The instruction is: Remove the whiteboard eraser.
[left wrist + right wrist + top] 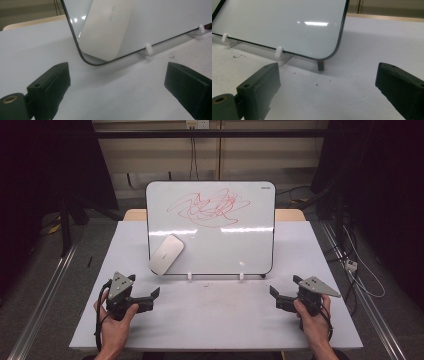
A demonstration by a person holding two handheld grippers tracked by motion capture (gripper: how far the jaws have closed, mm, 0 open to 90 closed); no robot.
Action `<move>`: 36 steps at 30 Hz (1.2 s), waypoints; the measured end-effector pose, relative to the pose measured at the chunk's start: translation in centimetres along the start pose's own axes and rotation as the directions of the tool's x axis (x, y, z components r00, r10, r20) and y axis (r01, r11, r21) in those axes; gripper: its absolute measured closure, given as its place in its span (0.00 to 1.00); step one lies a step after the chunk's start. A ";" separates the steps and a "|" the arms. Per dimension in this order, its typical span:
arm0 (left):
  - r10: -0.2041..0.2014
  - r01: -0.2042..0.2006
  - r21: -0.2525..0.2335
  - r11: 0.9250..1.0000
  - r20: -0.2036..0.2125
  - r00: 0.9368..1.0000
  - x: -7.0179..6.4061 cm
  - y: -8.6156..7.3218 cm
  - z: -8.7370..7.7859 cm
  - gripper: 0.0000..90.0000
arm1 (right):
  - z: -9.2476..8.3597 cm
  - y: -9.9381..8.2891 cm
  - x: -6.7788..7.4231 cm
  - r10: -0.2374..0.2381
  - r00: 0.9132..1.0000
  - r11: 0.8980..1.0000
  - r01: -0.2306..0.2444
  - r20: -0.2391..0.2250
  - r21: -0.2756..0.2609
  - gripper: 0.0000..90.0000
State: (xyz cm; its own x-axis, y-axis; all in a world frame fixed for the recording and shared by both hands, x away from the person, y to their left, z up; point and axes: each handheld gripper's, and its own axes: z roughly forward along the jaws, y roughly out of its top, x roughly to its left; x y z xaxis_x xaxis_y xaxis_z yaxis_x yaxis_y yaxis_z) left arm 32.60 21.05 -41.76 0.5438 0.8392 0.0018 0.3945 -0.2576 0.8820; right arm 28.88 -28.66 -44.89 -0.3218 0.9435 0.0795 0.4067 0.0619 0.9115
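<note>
With both my left gripper (pixel 145 300) and right gripper (pixel 281 298) spread empty, the eraser (pixel 166 253) clinging at the whiteboard (pixel 220 245)'s near-left corner could, I judge, tip the board if grabbed clumsily.

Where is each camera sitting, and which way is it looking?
High view: above the person's side, looking down at the table, whiteboard and eraser; both hands with the left gripper and right gripper show.
Left gripper view: between open jaws, facing the eraser.
Right gripper view: between open jaws, facing the whiteboard's other bottom corner.
All share the whiteboard.
</note>
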 end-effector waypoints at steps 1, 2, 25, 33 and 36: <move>0.008 -0.008 0.008 1.000 -0.002 1.000 0.0 0.1 0.1 0.07 | 0.0 0.0 0.0 -0.002 1.000 1.000 0.002 -0.001 0.000 0.06; 0.014 -0.014 0.014 1.000 -0.002 1.000 0.0 0.2 0.2 0.07 | 0.0 0.0 0.0 -0.003 1.000 1.000 0.003 -0.001 0.000 0.06; 0.131 -0.134 0.098 0.986 0.038 0.991 -0.8 4.5 3.1 0.06 | 0.3 0.1 0.4 -0.019 1.000 1.000 0.020 -0.010 0.016 0.06; 0.208 -0.209 0.092 0.974 0.018 0.978 -1.2 6.6 3.9 0.08 | 0.5 0.2 0.6 -0.026 0.999 1.000 0.027 -0.019 0.017 0.06; 0.241 -0.240 0.105 0.965 -0.002 0.970 -1.1 7.2 4.3 0.10 | 0.5 0.1 0.6 -0.025 1.000 1.000 0.025 -0.018 0.017 0.06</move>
State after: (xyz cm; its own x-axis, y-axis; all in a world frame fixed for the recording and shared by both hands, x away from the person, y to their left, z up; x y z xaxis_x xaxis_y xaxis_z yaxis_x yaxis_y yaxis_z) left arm 38.02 16.18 -37.48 0.6218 0.7530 0.2154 0.3281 -0.5002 0.8013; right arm 29.17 -27.92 -44.91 -0.3473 0.9356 0.0639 0.4132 0.0915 0.9060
